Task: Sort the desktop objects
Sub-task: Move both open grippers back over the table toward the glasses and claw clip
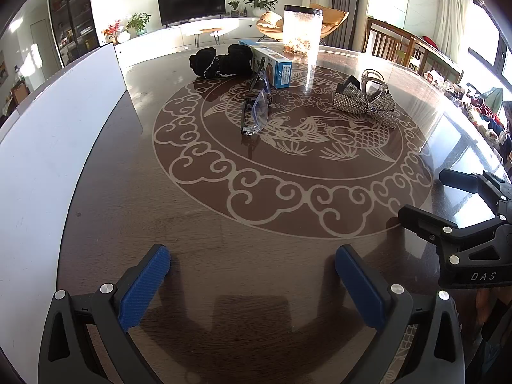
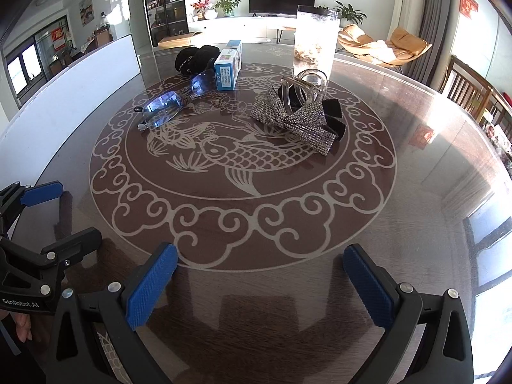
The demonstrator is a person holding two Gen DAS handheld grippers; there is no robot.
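On a dark round table with a pale fish pattern lie a pair of glasses [image 1: 256,112] [image 2: 166,105], a rhinestone bow hair clip [image 1: 364,104] [image 2: 297,118] with a clear claw clip [image 1: 372,84] [image 2: 307,88] on it, a black scrunchie-like bundle [image 1: 220,62] [image 2: 195,56] and a blue-and-white box [image 1: 275,67] [image 2: 228,68]. My left gripper [image 1: 252,278] [image 2: 59,211] hovers open over the near table edge, nothing between its blue pads. My right gripper [image 2: 260,275] [image 1: 425,195] stands open beside it, also empty.
A tall clear canister [image 1: 302,33] [image 2: 316,36] with pale contents stands at the far side. A white board [image 1: 54,147] [image 2: 64,89] lies along the table's left edge. Wooden chairs [image 1: 393,46] stand at the far right. A hand [image 2: 22,323] shows at the lower left.
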